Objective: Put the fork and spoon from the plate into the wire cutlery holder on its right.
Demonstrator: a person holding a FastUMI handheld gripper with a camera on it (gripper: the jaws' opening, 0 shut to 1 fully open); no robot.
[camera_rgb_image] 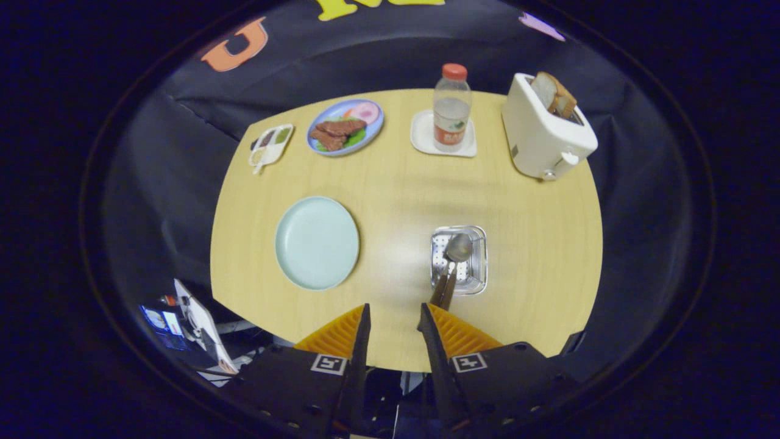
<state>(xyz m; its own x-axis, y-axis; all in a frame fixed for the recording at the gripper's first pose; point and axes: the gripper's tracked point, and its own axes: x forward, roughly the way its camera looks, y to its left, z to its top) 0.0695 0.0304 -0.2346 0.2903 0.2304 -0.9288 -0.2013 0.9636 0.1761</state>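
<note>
Both utensils looked home already: the spoon (458, 247) stood in the wire cutlery holder (459, 260), wooden handles (444, 291) poking out toward the gripper (394, 317), though the fork was hard to pick out. Gripper fingers stood apart, gripping nothing. Left of the holder, the plate (317, 242) lay bare. Best finish, I judged: draw straight back, clear of those handles.

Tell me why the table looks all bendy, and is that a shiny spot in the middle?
In the gripper view the fisheye lens curves the straight edges of the wooden table; a pale glare patch lies on it between the empty plate and the wire cutlery holder, whose metal glints too; the open gripper looks sharp, nothing badly blurred.
</note>
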